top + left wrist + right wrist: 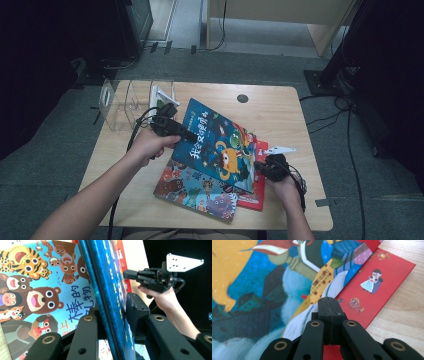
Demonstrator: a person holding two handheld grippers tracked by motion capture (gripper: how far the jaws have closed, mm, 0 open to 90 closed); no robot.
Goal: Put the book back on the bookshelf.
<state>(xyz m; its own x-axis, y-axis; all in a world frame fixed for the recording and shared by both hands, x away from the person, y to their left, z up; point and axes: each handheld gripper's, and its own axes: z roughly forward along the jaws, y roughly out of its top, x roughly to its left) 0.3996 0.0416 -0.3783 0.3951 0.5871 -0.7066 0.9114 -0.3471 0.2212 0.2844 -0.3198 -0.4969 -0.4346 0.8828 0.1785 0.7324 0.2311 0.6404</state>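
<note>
Surface: wooden table [280, 107] on a grey carpeted floor, with a clear acrylic book stand [117, 102] at its far left corner.
Work in hand: the blue picture book [220, 145] is being lifted by its left edge off a short stack; its right side rests near the right gripper.
Left gripper [186, 135]: jaws narrowed onto the blue book's edge, one on each face, as the left gripper view shows [117, 315].
Right gripper [329, 305]: jaws pressed fully together with nothing between them, tip resting at the blue book's lower right edge, over the red book [384, 282].
Beneath: the animal-cover book [195, 192] lies flat on the table, partly under the others.
Risk, slip: the grip is on a thin edge only, so the tilted cover could slide out and drop.
Risk, bend: lifting from one side may flex or crease the book.
Risk, drag: the rising book could pull the red one askew or off the stack.
Risk, stand: the light stand could tip if struck by the book.
</note>
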